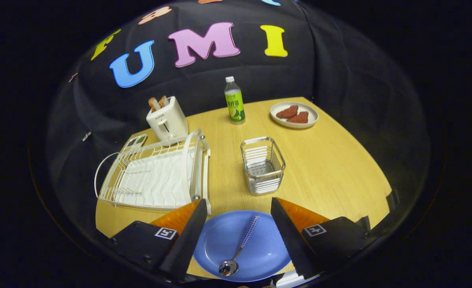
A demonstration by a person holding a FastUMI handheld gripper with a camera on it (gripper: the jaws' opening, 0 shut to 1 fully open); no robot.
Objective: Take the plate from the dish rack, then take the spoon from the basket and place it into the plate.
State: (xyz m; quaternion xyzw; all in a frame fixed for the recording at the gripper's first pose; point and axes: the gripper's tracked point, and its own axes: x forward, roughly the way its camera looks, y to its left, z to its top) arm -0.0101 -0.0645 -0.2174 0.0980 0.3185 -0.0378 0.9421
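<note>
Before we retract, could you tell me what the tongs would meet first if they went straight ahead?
Probably the wire basket standing just beyond the open tongs; the blue plate with the spoon lies below them. Height is unclear.

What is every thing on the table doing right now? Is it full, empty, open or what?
blue plate: flat on the table, holding the spoon
spoon: lying in the blue plate
wire basket: upright, empty
dish rack: empty
toaster: toast sticking up
bottle: upright, capped
white plate: holding two reddish pieces
hand-held gripper: open, fingers either side of the spoon
</note>
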